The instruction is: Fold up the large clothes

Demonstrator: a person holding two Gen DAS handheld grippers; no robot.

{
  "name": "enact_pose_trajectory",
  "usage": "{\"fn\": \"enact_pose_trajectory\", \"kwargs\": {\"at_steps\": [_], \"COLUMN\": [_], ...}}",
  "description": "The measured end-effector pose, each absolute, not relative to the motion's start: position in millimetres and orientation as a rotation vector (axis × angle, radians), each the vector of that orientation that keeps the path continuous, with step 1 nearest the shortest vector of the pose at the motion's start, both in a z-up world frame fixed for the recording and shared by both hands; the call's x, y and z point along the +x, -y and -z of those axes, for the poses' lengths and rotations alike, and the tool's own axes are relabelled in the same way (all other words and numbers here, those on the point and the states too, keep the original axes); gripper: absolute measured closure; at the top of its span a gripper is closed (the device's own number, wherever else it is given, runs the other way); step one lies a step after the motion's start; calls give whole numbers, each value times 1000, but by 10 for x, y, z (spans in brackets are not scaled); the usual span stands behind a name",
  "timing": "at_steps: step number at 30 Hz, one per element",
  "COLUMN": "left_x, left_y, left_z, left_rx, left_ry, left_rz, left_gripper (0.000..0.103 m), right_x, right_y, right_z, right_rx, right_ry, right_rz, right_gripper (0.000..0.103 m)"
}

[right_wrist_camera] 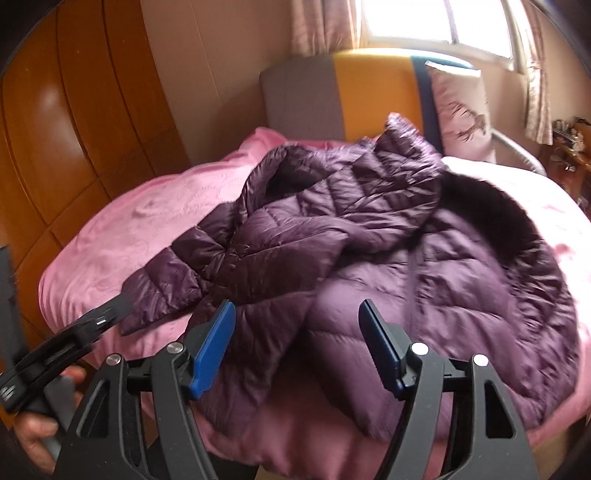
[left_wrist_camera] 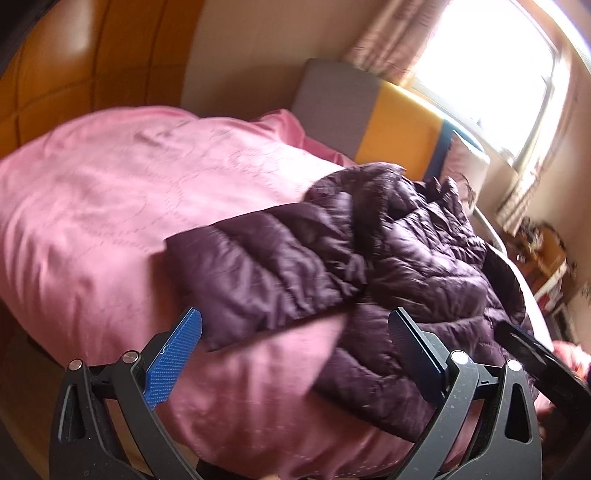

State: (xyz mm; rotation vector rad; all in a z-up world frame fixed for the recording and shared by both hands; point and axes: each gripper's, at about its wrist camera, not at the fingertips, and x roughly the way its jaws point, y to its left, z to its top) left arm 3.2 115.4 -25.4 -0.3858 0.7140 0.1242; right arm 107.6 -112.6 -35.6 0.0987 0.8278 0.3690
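Folding not begun: the purple down jacket (right_wrist_camera: pixel 369 236) lies rumpled near the bed (right_wrist_camera: pixel 110 236) front edge, both grippers (left_wrist_camera: pixel 295 354) (right_wrist_camera: pixel 297 347) with jaws released, empty

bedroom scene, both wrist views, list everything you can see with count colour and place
puffer jacket: one, dark purple, crumpled on the bed, a sleeve lying towards the left edge
bed cover: one, pink, spread over the bed
headboard: one, grey, yellow and blue panels, at the far end
pillow: one, pale pink, leaning on the headboard
wardrobe: one, orange-brown wood, at left
window: one, bright, with patterned curtains
left claw: one, black with blue pads, open above the jacket's near edge
right claw: one, black with blue pads, open, nothing gripped
hand: one, holding the left claw's handle
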Motion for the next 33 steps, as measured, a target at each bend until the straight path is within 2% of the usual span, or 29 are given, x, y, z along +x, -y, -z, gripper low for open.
{"fn": "enact_pose_trajectory", "kwargs": {"at_steps": [1,2,5,6,8,14,19,25,26,28,30,32,33], "left_x": [27,27,46,61,98,236,431,674,719,803,883,937,1003], "left_y": [-1193,-1235,-1267,-1256,-1234,-1067,-771,-524,-492,-445,-390,-361,-380], "left_z": [277,312,362,370,385,411,456,569,592,642,678,692,717], "left_rx": [-403,-421,-429,-422,-410,-426,-423,-419,-421,-458,-475,-477,-485], "left_ry": [-720,-734,-753,-761,-777,-806,-845,-901,-914,-943,-954,-943,-935], "left_rz": [-128,-123,-107,-92,-67,111,286,367,375,406,427,424,409], "left_gripper": [3,3,4,9,14,17,21,26,26,26,26,26,25], "right_x": [1173,1238,1351,1350,1286,1398,1825,2411,2472,2575,2595,2552,2485], "right_y": [1071,1030,906,924,1010,2081,3217,4496,4615,4873,5003,5078,5094], "right_z": [424,478,490,432,259,-314,-391,-173,-136,-60,-26,-12,-9], "right_rx": [92,80,5,-5,-26,-71,-67,65,94,181,262,321,336], "right_ry": [-855,-875,-864,-837,-770,-576,-574,-680,-695,-718,-725,-714,-713], "right_rz": [-378,-383,-405,-417,-412,-135,186,480,494,486,452,431,425], "right_gripper": [39,46,80,93,96,97,97,97,95,80,37,23,22]}}
